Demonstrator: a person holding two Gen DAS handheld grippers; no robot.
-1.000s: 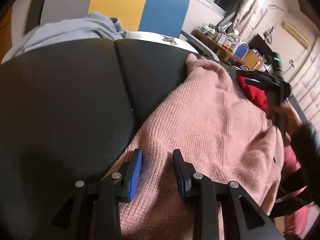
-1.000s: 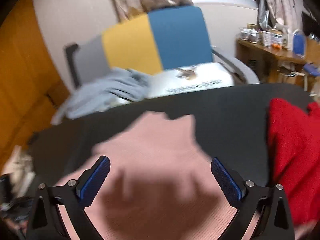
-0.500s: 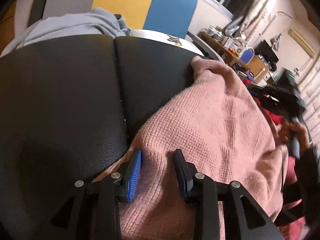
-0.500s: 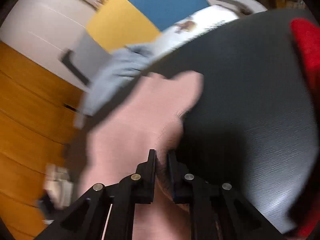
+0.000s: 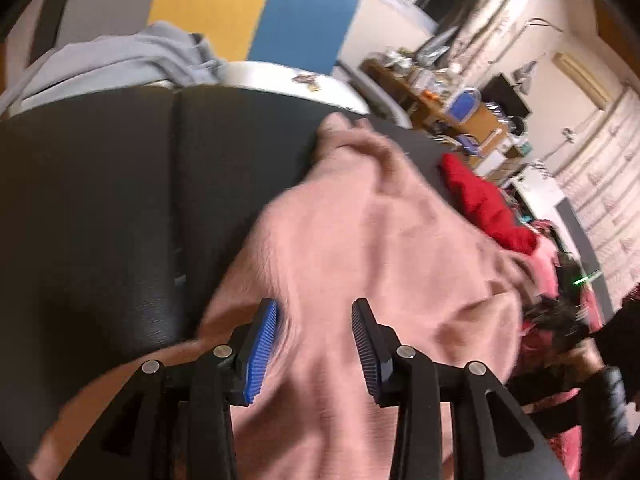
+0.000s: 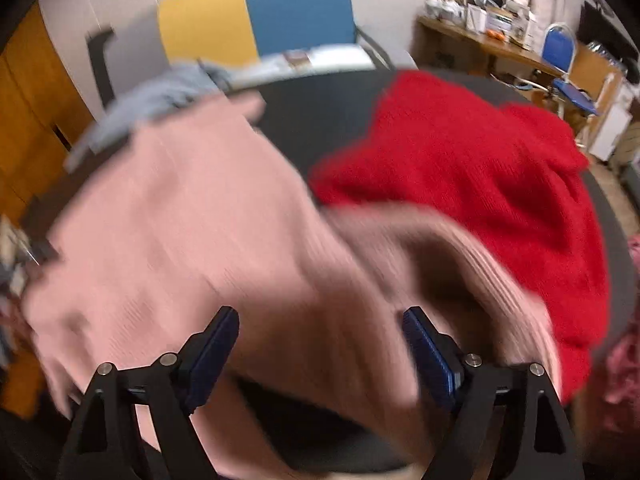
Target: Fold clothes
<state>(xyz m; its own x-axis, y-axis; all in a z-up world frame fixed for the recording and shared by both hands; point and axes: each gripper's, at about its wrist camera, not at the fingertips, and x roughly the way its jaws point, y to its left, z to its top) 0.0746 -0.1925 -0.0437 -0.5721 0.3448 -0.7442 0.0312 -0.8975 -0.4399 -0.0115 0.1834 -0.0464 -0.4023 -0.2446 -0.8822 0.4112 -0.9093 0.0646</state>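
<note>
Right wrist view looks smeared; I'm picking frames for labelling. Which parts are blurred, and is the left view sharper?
Right wrist view: pink sweater heavily motion-smeared, red sweater softer-edged, right gripper crisp. Left wrist view: the sweater's near fabric streaked, left gripper sharp, background mildly soft.

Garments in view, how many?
3. Pink sweater under both grippers, red sweater to its right, grey garment past the table's far edge. More may be hidden.
</note>
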